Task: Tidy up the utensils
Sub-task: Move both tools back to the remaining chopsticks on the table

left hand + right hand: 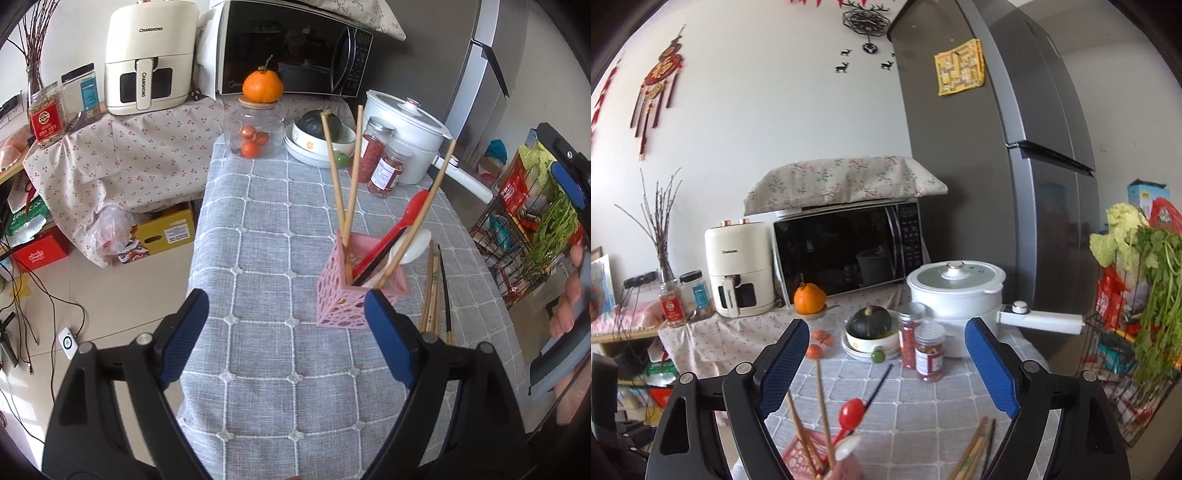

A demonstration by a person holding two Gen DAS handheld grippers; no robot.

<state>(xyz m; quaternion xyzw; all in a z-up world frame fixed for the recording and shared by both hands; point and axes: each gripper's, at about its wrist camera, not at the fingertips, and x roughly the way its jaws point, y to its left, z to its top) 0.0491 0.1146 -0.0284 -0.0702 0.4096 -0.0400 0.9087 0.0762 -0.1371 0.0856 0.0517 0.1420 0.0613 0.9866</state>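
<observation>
We hold both grippers, left [286, 339] and right [886, 363], released and empty, since chopsticks [434, 291] at the holder's [354, 291] three o'clock await collecting.

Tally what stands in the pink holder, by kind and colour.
Wooden chopsticks: 3
Black chopstick: 1
Red spoon: 1
White spoon: 1
Total: 6
</observation>
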